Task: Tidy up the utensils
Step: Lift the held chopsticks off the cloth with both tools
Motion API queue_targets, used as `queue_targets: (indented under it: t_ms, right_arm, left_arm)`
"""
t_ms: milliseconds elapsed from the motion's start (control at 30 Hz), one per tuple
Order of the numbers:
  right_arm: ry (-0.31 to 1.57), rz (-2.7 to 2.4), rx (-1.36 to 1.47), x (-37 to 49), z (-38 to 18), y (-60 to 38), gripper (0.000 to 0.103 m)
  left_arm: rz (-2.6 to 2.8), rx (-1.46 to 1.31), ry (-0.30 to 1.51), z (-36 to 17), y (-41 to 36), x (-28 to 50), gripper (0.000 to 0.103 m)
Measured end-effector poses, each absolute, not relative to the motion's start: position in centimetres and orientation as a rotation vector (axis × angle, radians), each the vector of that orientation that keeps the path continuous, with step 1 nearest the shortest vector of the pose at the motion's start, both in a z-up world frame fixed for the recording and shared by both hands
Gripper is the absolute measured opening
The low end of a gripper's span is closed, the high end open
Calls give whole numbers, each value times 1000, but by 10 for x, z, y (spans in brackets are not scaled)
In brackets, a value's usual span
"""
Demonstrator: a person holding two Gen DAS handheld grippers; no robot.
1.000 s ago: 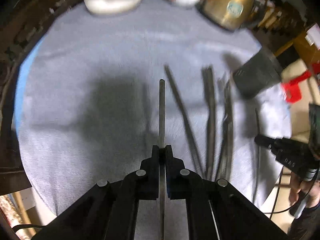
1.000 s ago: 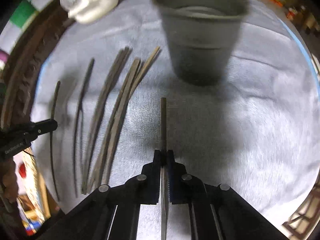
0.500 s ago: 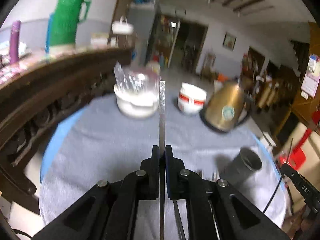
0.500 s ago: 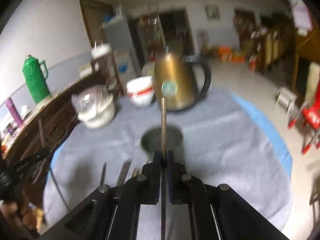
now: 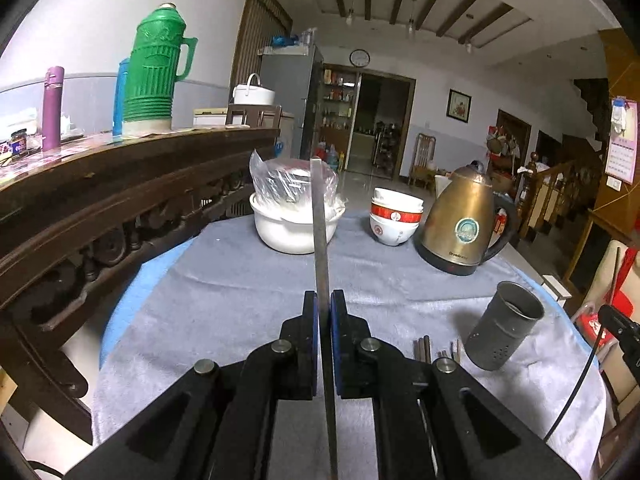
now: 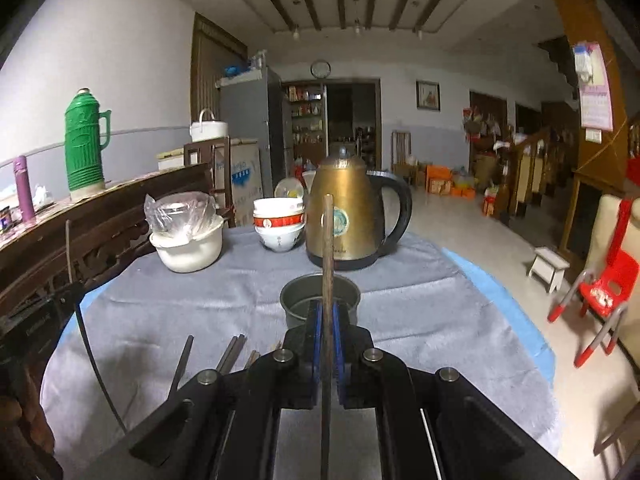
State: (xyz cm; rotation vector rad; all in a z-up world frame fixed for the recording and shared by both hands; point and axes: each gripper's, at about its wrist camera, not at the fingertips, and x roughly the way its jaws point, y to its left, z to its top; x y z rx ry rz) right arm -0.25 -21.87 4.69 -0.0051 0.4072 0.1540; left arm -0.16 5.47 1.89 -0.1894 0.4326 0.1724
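Left view: the left gripper [image 5: 324, 300] is clamped on a grey stick [image 5: 319, 216], which stands upright between the closed fingers [image 5: 310, 312] and rises toward 12 o'clock, crossing in front of the white pot [image 5: 288, 228] covered by a plastic bag. The grey cloth [image 5: 224, 296] covers the table. At 1 o'clock from the gripper stand stacked bowls [image 5: 396, 216]; at 2 o'clock, the brass kettle [image 5: 464, 220]. At 3 o'clock stands the metal cup [image 5: 504, 326], open end up, tilted slightly in this view. Between gripper and cup, the ends of loose sticks [image 5: 424, 346] lie on the cloth. A green flask [image 5: 154, 68] stands on the wooden sideboard [image 5: 120, 184] at 10 o'clock

Right view: the right gripper [image 6: 326, 312] is clamped on a brown stick [image 6: 328, 248], upright, its tip reaching toward 12 o'clock across the kettle [image 6: 348, 208]. The cup [image 6: 298, 304] sits just beyond the fingertips, partly hidden by them; whether the stick's lower end is over or in it cannot be told. Loose sticks [image 6: 232, 350] lie on the cloth [image 6: 420, 320] at 9 o'clock. The left gripper [image 6: 44, 312] shows at the 9 o'clock edge, with its stick [image 6: 69, 248] standing upright. Pot [image 6: 188, 244] and bowls [image 6: 278, 224] stand at 11 o'clock
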Motion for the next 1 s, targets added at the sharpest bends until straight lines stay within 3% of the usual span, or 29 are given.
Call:
queue_targets:
  t_ms: [333, 767, 1000]
  right_arm:
    - [415, 163, 48, -47, 57, -245, 6]
    - [452, 167, 118, -65, 63, -268, 6]
    - [397, 190, 184, -58, 88, -278, 6]
  left_arm:
    - [112, -212, 440, 32, 61, -44, 7]
    - [72, -211, 457, 41, 54, -54, 7]
    - [-8, -301, 431, 70, 55, -47, 7]
